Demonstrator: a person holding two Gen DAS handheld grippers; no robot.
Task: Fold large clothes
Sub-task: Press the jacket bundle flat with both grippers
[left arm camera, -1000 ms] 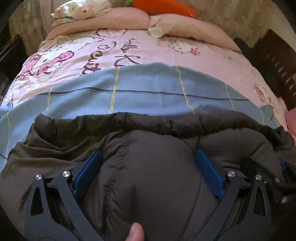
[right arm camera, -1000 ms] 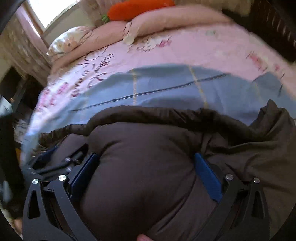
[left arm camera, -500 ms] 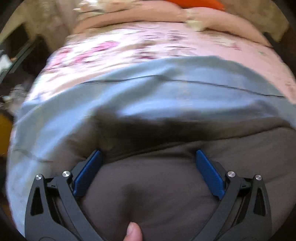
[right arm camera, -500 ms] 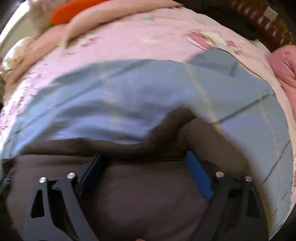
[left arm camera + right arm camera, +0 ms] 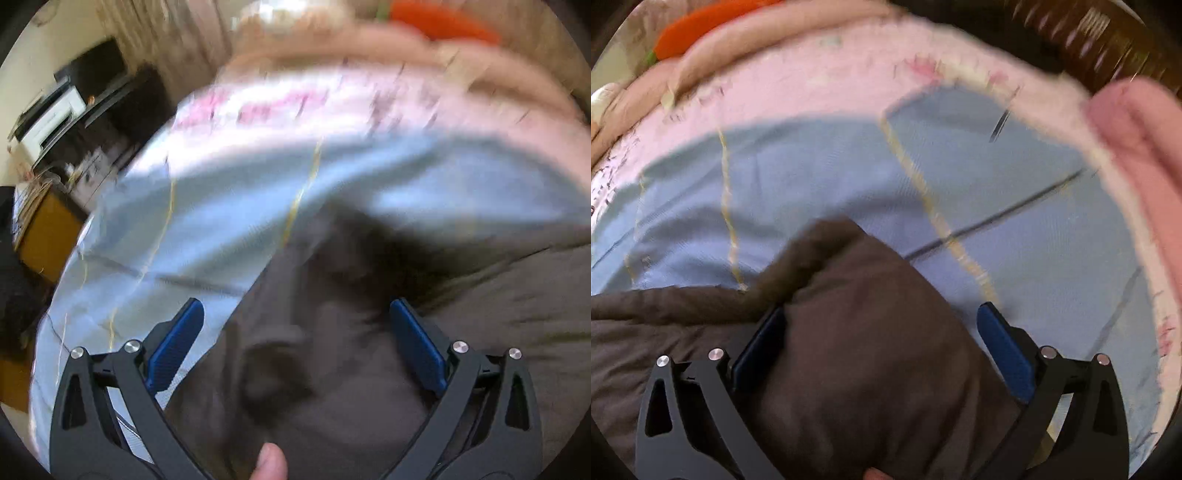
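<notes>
Dark brown padded coat point(image 5: 857, 332) spread over a light blue blanket point(image 5: 812, 177) on the bed, its puffy bulk filling the near half of both views. Right claw point(image 5: 882, 339) opening, blue pads spread wide with a rounded lobe of the coat bulging between them; inner pad pressed against the fabric, outer pad standing clear over blanket, so no firm pinch there. Left claw point(image 5: 295, 336) likewise spread wide — one pad over bare blanket, the other over dark folds, coat edge running between, nothing pinched as far as the blurred view shows. A fingertip point(image 5: 271, 461) visible at the bottom edge. Probably mid-fold: hands parted toward the coat's two ends, readying for a fresh hold. Next move calls for closing each claw on an outer edge or corner, not on the thick middle, then carrying it across. Beyond the blanket, pink printed bedding point(image 5: 798, 77), an orange plush point(image 5: 701, 26), dark furniture point(image 5: 107, 99). No containers in sight.
</notes>
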